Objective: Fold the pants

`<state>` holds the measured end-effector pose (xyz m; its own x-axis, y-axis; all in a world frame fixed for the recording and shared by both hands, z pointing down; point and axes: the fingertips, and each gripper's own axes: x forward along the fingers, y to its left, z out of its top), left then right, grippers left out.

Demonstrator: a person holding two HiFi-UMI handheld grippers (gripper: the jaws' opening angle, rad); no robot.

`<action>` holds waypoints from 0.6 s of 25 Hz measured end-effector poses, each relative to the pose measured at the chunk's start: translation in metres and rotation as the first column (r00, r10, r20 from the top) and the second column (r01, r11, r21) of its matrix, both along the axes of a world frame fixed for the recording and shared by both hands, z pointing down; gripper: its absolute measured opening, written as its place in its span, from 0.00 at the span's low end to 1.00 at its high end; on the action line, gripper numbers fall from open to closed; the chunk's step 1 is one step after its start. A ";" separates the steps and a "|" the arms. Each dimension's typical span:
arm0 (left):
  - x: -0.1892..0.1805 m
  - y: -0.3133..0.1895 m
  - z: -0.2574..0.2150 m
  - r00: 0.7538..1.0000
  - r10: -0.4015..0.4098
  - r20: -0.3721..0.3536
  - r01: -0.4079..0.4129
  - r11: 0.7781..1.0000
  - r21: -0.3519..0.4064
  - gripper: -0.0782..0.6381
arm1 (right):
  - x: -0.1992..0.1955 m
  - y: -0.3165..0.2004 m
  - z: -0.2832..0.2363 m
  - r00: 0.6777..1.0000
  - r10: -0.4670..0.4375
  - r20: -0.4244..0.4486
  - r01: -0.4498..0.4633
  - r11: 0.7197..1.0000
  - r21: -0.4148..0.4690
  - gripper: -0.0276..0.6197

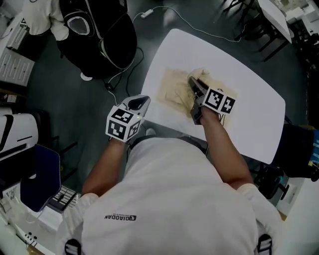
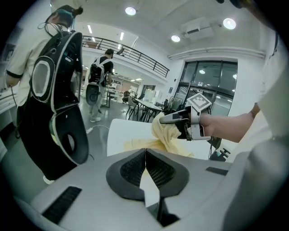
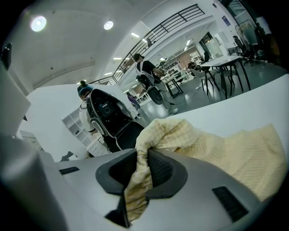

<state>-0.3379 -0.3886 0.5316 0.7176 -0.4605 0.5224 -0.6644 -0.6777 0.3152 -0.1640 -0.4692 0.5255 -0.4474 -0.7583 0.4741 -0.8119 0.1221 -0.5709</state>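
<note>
Right gripper (image 1: 193,85) bites a bunched fold of the yellow pants (image 1: 174,90) over the white table (image 1: 251,117), while the left gripper (image 1: 141,103) hangs off the table's near edge, jaws pressed together on nothing.

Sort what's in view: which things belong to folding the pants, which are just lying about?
Job: yellow pants, bunched on the white table; right gripper, shut on them; left gripper, shut, empty.
Lying about: black backpack; white cable.
</note>
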 end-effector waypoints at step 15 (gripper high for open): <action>-0.036 0.012 0.012 0.997 -0.073 0.010 0.073 0.997 -0.035 0.15 | -0.062 -0.016 0.110 0.943 -0.225 -0.246 0.174 0.962 -0.212 0.19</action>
<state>-0.3738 -0.3765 0.5440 0.6781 -0.4926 0.5454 -0.7146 -0.6155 0.3325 -0.2257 -0.4857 0.6353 -0.4190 -0.5540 0.7194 -0.9065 0.2104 -0.3659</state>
